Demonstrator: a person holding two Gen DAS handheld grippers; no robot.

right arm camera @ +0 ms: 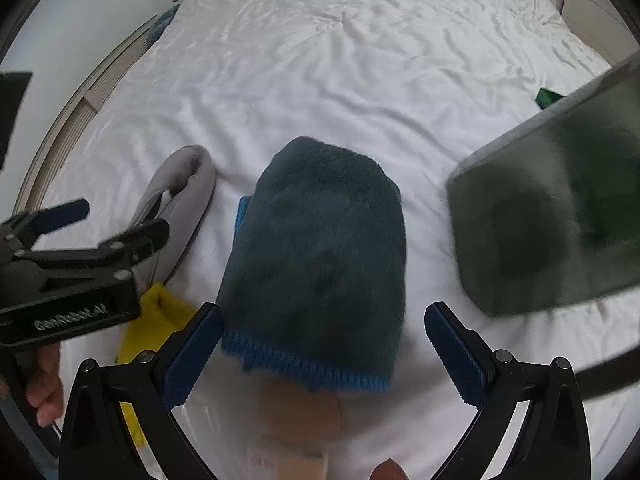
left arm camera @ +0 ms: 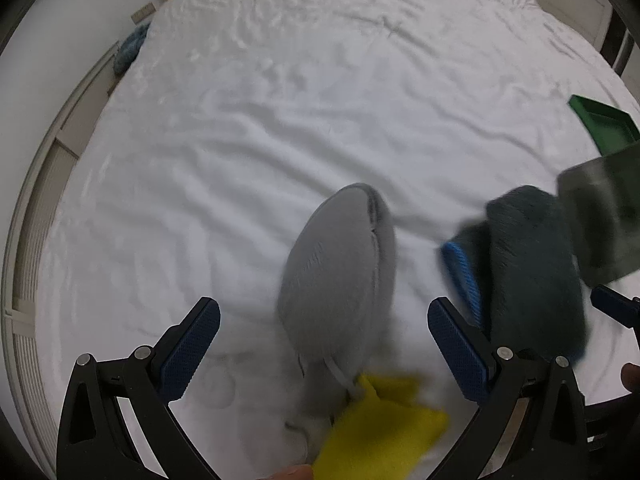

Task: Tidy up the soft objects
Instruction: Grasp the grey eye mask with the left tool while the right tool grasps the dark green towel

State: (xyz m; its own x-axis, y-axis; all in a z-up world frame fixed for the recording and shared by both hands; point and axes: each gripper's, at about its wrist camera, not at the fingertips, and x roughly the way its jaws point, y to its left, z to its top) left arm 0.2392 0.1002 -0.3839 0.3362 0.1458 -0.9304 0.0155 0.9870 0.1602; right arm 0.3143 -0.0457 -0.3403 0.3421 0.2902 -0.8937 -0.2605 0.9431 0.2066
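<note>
A grey neck pillow [left arm camera: 340, 272] lies on the white bed [left arm camera: 280, 100], between the open fingers of my left gripper [left arm camera: 324, 352]; it also shows in the right wrist view [right arm camera: 180, 200]. A yellow cloth [left arm camera: 380, 432] lies at its near end. A dark teal furry hat with a blue knit band [right arm camera: 320, 256] lies between the open fingers of my right gripper [right arm camera: 324, 356]; it also shows in the left wrist view [left arm camera: 532, 268]. The left gripper's body [right arm camera: 60, 280] is to its left. Both grippers are empty.
A blurred grey-green box-like object [right arm camera: 560, 208] stands to the right of the hat. A green tray [left arm camera: 604, 128] sits at the bed's right edge. A blue-green fuzzy item [left arm camera: 130, 46] lies off the bed's far left corner. A wooden headboard is at the far end.
</note>
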